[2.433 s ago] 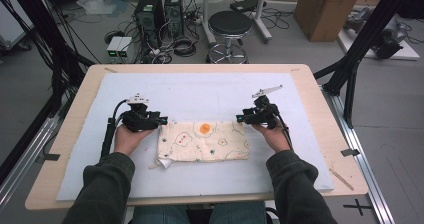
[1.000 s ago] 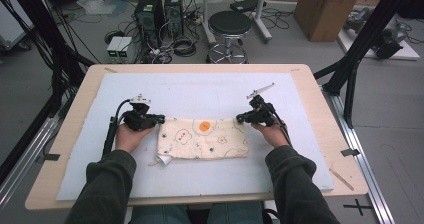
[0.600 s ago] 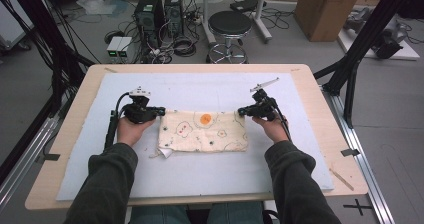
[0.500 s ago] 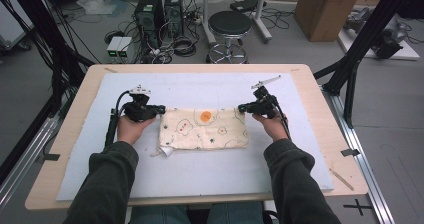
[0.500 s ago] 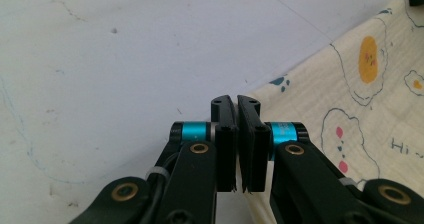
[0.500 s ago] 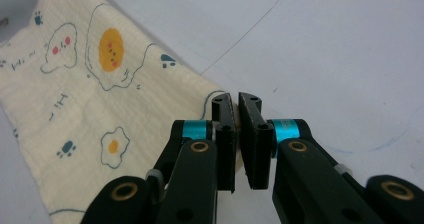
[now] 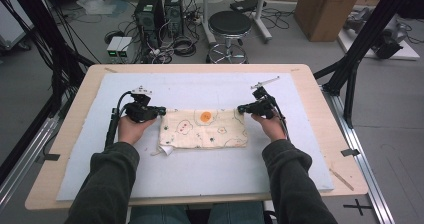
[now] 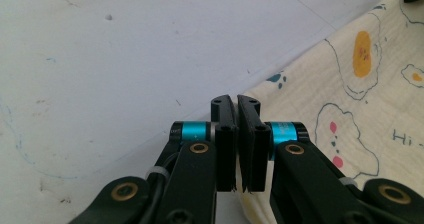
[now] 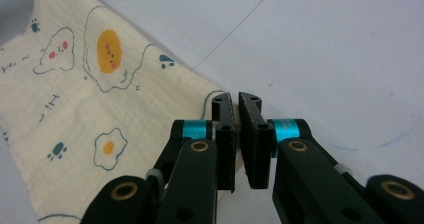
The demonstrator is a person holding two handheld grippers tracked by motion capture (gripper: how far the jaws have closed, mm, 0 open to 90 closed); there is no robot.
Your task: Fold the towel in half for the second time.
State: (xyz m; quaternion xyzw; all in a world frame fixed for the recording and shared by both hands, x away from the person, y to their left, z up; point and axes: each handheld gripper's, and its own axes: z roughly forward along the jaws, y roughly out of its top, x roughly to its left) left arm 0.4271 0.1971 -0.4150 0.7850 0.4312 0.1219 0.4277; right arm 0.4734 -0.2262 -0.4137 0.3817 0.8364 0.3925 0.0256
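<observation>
Left hand-held gripper (image 7: 161, 111) is clamped on the far-left corner of the cream rectangular cloth printed with fried eggs and paw marks (image 7: 204, 129); right hand-held gripper (image 7: 241, 108) is clamped on its far-right corner. The cloth lies folded flat mid-way across the white foam-covered surface (image 7: 200, 174), a small white tag (image 7: 165, 150) at its near-left corner. Judging by this, it's a stretch-and-smooth step: keep both grips level, pull evenly outward from the cloth, stay low so the layers don't slip apart.

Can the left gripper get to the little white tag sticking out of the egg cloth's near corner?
Probably yes: the left gripper is shut on the cream egg-print cloth; the small white tag lies nearby, unobstructed.
</observation>
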